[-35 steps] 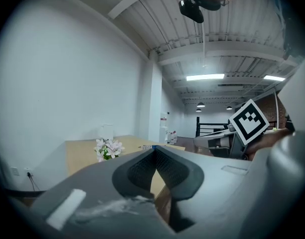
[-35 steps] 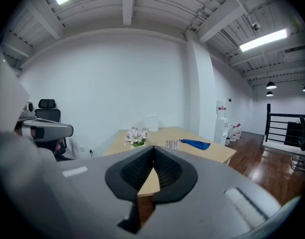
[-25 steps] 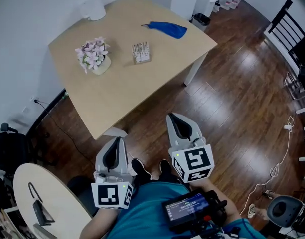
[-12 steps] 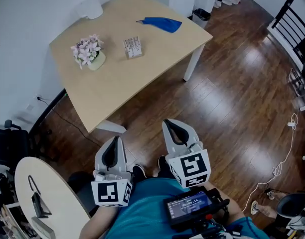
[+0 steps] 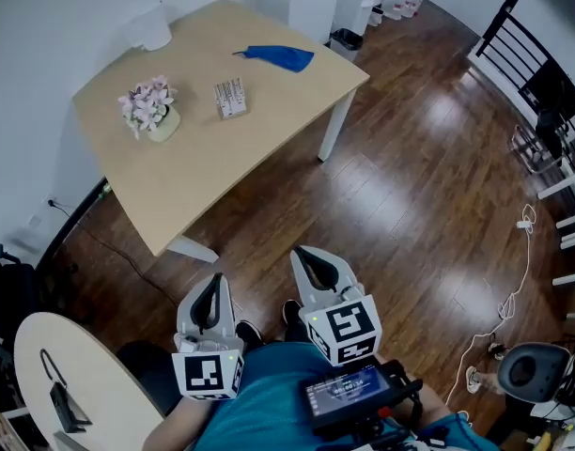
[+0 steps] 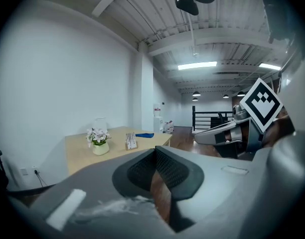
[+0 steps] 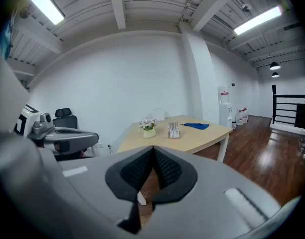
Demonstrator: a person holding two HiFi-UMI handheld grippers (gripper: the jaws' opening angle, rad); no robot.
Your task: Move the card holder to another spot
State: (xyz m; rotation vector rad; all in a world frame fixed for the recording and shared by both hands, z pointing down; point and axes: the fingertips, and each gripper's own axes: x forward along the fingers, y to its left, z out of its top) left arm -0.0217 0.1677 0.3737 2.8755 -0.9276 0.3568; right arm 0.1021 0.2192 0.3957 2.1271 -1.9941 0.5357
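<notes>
Left tool (image 5: 212, 285), right tool (image 5: 306, 259): pressed together, empty. White rectangular card holder (image 5: 230, 98) on pale wooden bench (image 5: 212, 163), well ahead.

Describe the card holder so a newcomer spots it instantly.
Find the light wooden table by the white wall. Between its cream pot of pink flowers and the blue cloth stands the small pale card holder, the only boxy item there.

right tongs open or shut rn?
Shut. In the right gripper view the right tongs meet at the tip, nothing between them.
</notes>
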